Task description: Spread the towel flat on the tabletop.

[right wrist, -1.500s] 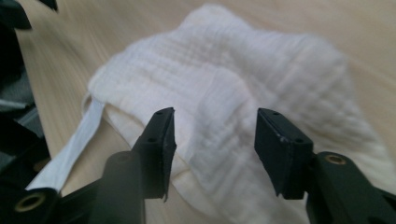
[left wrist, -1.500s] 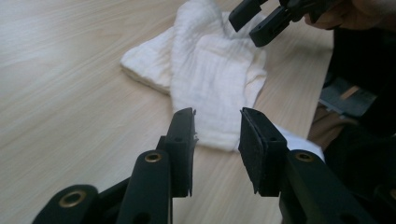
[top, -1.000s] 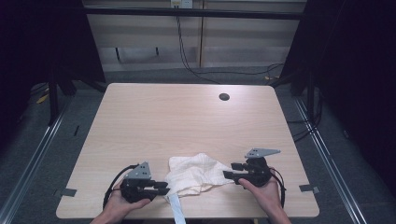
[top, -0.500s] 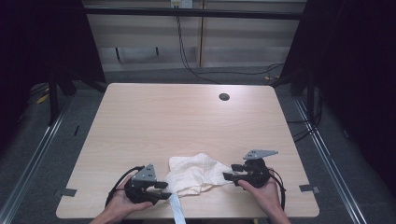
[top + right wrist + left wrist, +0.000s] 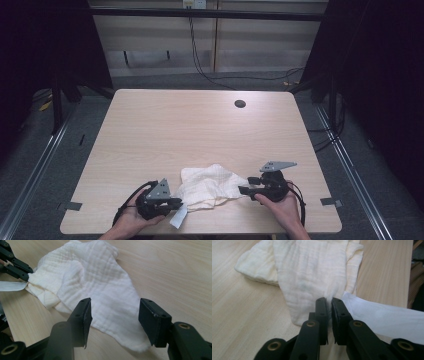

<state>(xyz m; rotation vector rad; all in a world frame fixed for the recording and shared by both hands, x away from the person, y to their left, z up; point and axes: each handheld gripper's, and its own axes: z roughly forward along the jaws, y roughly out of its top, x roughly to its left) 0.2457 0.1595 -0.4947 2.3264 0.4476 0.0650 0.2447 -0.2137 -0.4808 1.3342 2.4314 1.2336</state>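
A crumpled cream cloth (image 5: 210,186) lies near the table's front edge between my two grippers. My left gripper (image 5: 177,202) is at the cloth's left edge. Its jaws have just been closing, and in the left gripper view they (image 5: 329,302) pinch a fold of the cloth (image 5: 312,270) between the pads. A white tag strip (image 5: 382,315) trails from that edge. My right gripper (image 5: 243,190) is at the cloth's right corner; in the right gripper view it (image 5: 115,312) stands open, a jaw on either side of the cloth (image 5: 95,282), pads not touching it.
The light wooden table (image 5: 200,130) has a dark round hole (image 5: 240,104) near its far edge. The white tag (image 5: 178,217) hangs by the front edge. Cables lie on the floor beyond the table.
The left gripper's jaws have come together on the cloth's left edge. The right gripper and the cloth have stayed where they were.
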